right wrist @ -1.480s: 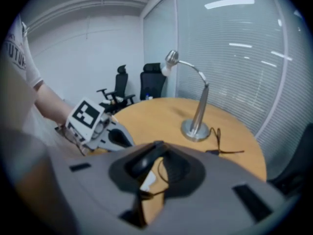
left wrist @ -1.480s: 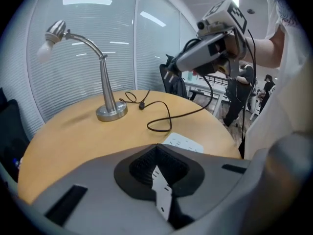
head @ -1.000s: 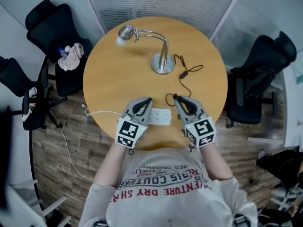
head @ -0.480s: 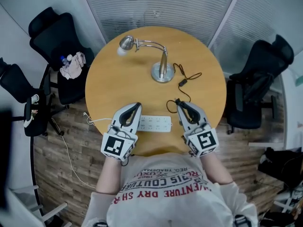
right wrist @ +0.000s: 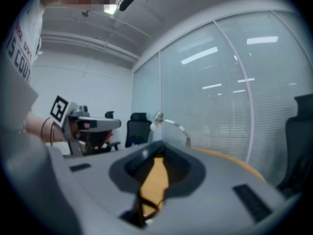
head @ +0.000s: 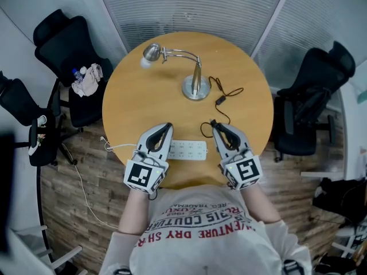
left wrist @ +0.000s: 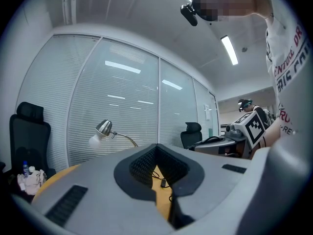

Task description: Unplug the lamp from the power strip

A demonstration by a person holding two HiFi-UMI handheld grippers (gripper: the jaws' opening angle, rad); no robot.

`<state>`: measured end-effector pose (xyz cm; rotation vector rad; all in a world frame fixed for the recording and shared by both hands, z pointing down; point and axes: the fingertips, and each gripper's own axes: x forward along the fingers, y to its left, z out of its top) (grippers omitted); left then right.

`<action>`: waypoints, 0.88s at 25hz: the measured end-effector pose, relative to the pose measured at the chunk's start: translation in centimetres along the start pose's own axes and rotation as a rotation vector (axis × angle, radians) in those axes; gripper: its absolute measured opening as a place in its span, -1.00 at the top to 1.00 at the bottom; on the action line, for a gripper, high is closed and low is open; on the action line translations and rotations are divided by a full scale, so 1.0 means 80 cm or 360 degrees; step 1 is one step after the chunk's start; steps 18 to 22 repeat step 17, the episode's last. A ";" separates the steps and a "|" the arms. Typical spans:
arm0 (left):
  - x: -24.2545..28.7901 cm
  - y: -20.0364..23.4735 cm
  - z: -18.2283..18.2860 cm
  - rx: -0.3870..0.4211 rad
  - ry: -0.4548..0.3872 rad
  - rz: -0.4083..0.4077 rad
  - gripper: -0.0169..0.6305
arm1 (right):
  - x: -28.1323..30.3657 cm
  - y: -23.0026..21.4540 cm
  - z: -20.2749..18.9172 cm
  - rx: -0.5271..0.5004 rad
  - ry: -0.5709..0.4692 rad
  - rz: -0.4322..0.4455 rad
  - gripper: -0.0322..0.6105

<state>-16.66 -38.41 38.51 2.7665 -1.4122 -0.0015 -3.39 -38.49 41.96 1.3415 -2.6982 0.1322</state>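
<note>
The white power strip [head: 186, 149] lies flat near the front edge of the round wooden table [head: 132, 96], between the two grippers, and its white lead [head: 117, 146] runs off the left edge. The desk lamp [head: 196, 88] stands well back. Its thin black cord passes an inline switch [head: 221, 100] and ends in a small loop [head: 202, 130] just beyond the strip's right end.

The left gripper [head: 167, 126] sits at the strip's left end with its jaws closed and nothing between them. The right gripper [head: 213, 123] is closed too, with its tips right at that loop. Its own view shows dark cord low in the slit, but I cannot tell whether the cord is pinched or merely lies behind.

No plug shows on the strip's face, though the cord's very end is too small to read. So this fits either a plug about to come out at the right end or one just pulled free.

In either case, my judgement is that the grip belongs on the plug body and not on the thin cord. Any pull should run straight along the prongs while the left gripper pins the light strip so it cannot slide.
</note>
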 end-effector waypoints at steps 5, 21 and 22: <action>0.002 -0.002 -0.004 -0.0022 0.0016 -0.0001 0.85 | -0.001 0.000 -0.003 -0.0013 0.0027 -0.0005 0.68; 0.001 -0.010 -0.011 -0.0019 0.0039 -0.0003 0.86 | -0.004 0.005 -0.010 -0.0038 0.0051 0.0005 0.68; 0.001 -0.010 -0.011 -0.0019 0.0039 -0.0003 0.86 | -0.004 0.005 -0.010 -0.0038 0.0051 0.0005 0.68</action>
